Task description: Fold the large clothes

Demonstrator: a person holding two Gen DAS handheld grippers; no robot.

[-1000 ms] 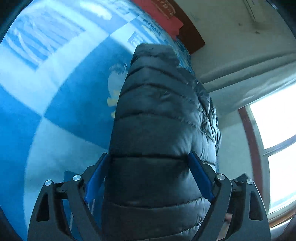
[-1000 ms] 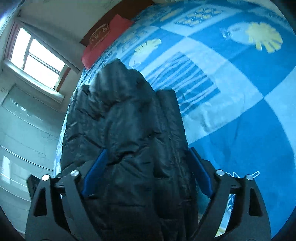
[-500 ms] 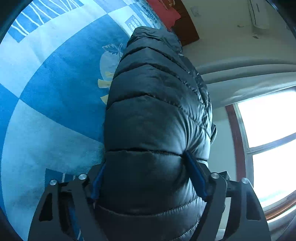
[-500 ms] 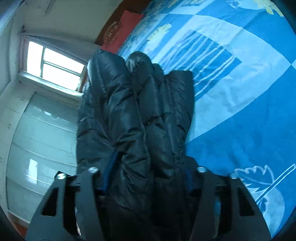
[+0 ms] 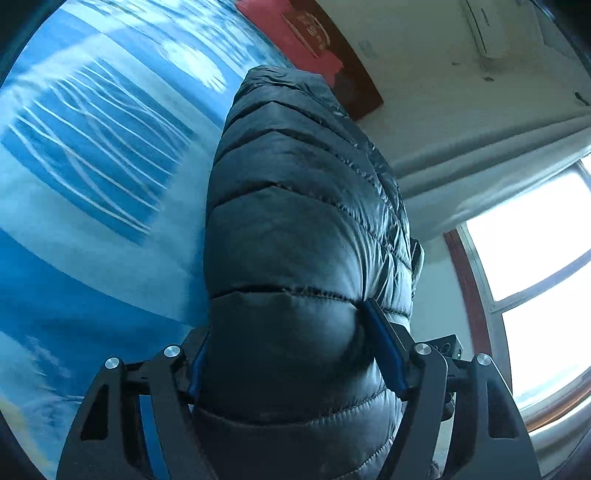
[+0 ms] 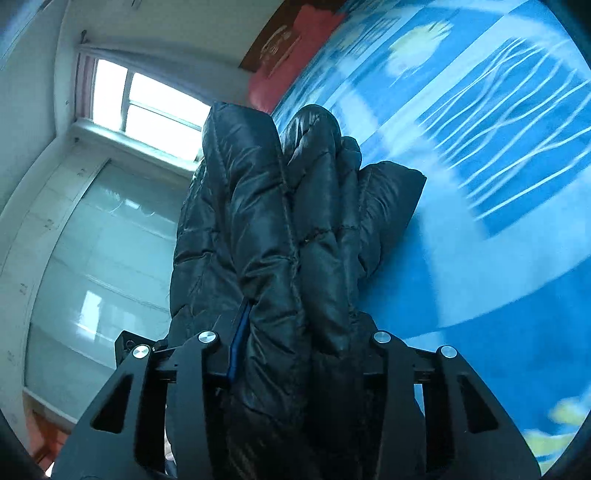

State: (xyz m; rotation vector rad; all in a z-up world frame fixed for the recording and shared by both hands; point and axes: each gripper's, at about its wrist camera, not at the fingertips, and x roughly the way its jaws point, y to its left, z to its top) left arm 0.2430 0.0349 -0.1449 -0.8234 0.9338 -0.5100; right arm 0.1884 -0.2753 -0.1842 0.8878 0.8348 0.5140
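A black quilted puffer jacket [image 5: 295,236] fills the middle of the left wrist view, bunched and lifted off the bed. My left gripper [image 5: 291,354] is shut on a thick fold of it, blue pads [image 5: 384,343] pressed into the fabric. In the right wrist view the same jacket [image 6: 280,229] stands up in several folded layers. My right gripper [image 6: 295,347] is shut on these layers; one blue pad [image 6: 240,339] shows at the left, the other is hidden by fabric.
A bed with a blue and white patterned cover [image 5: 92,177] lies beneath, also in the right wrist view [image 6: 480,184]. A red pillow [image 5: 295,33] and dark headboard [image 5: 354,92] are at the far end. A window [image 5: 535,266] and wall are beside the bed.
Both grippers have kept their hold and swung the jacket across the bed; the cover pattern has shifted in both views. The right gripper has tilted further toward the window and wall.
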